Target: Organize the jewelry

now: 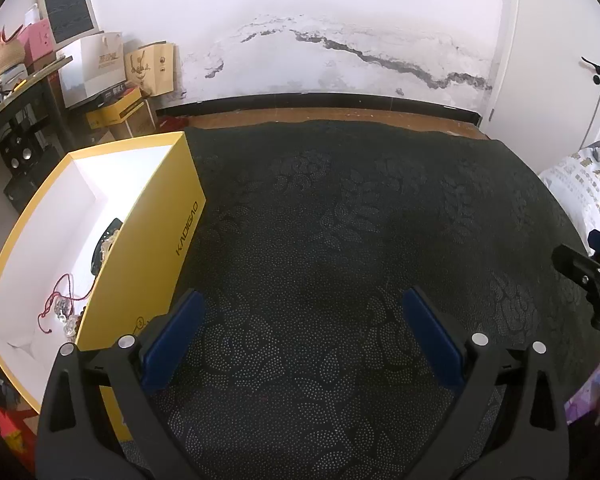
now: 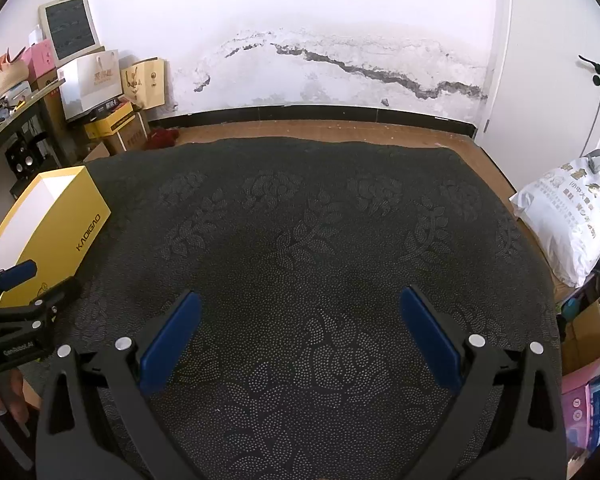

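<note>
The open yellow cardboard box (image 2: 66,226) at the left of the dark patterned cloth carries "KADIGAO" in dark letters along its long side. The black left gripper (image 2: 16,280) body reads "GenRobot.AI" in small white letters.

Left claw (image 1: 302,312), blue-padded jaws spread wide, above the dark floral-patterned bench (image 1: 340,220). Beside it at left, an open yellow cardboard box (image 1: 156,240) holds a red cord necklace (image 1: 58,300), clear beads (image 1: 66,318) and a dark bracelet (image 1: 105,240).
</note>
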Demonstrator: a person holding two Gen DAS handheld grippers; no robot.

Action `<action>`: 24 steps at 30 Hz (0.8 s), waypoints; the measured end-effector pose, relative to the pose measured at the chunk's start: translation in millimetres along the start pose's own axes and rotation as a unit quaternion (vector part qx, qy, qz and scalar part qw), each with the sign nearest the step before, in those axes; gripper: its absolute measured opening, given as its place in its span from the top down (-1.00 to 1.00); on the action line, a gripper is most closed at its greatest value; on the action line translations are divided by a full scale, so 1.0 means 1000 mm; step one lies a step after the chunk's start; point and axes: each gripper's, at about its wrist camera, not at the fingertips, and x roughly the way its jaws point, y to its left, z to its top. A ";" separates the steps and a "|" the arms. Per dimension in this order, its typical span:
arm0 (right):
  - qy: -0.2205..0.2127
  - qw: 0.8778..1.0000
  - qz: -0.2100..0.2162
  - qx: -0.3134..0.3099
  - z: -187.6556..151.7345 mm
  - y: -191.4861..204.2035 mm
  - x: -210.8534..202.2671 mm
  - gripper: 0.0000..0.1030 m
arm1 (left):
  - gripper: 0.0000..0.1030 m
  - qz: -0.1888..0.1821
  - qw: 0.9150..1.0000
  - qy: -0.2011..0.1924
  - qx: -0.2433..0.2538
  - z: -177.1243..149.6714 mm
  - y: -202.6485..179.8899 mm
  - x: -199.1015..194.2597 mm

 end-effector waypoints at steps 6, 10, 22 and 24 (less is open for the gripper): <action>-0.001 1.000 -0.001 0.001 -0.001 0.000 0.000 -0.87 | -0.88 0.000 1.000 0.000 0.000 0.000 0.000 0.000; -0.001 1.000 0.000 0.002 0.000 0.000 0.001 -0.87 | -0.88 0.001 1.000 -0.001 0.002 -0.001 -0.001 -0.001; -0.001 1.000 -0.001 0.001 0.000 0.000 0.000 -0.87 | -0.88 0.001 1.000 -0.001 0.003 0.000 -0.004 0.000; -0.001 1.000 -0.001 0.002 0.000 0.000 0.000 -0.87 | -0.88 0.001 1.000 -0.001 0.002 -0.001 -0.004 0.000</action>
